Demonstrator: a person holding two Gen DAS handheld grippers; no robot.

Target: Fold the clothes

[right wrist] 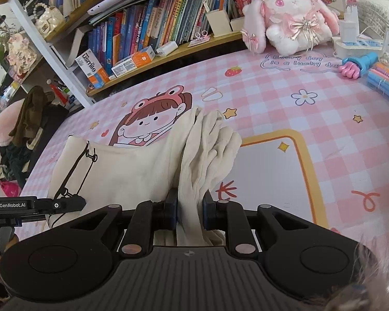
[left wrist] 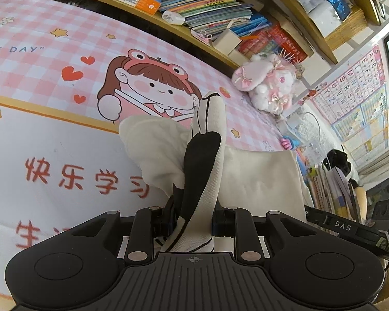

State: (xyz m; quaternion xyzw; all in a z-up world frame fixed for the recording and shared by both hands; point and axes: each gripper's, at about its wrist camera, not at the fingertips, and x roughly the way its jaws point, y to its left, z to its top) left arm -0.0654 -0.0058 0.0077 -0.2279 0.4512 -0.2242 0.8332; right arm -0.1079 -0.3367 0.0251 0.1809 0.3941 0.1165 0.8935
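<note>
A cream garment with a black printed design [left wrist: 259,178] lies on the pink checked mat. My left gripper [left wrist: 192,223] is shut on a bunched edge of it, the part with the black print [left wrist: 202,155], which stands up between the fingers. In the right wrist view the same cream garment [right wrist: 132,171] spreads left, with a black line drawing on it. My right gripper [right wrist: 190,210] is shut on a gathered ribbed fold [right wrist: 210,140] of it. The left gripper's body [right wrist: 36,204] shows at the left edge.
The mat [right wrist: 285,98] covers the desk. A pink plush rabbit [right wrist: 290,18] sits at the back by shelves of books [right wrist: 155,20]. A pink and blue toy [right wrist: 358,64], a power strip [right wrist: 360,44] and pens [right wrist: 383,80] lie at the right. Clothes hang over a chair [right wrist: 26,119] at the left.
</note>
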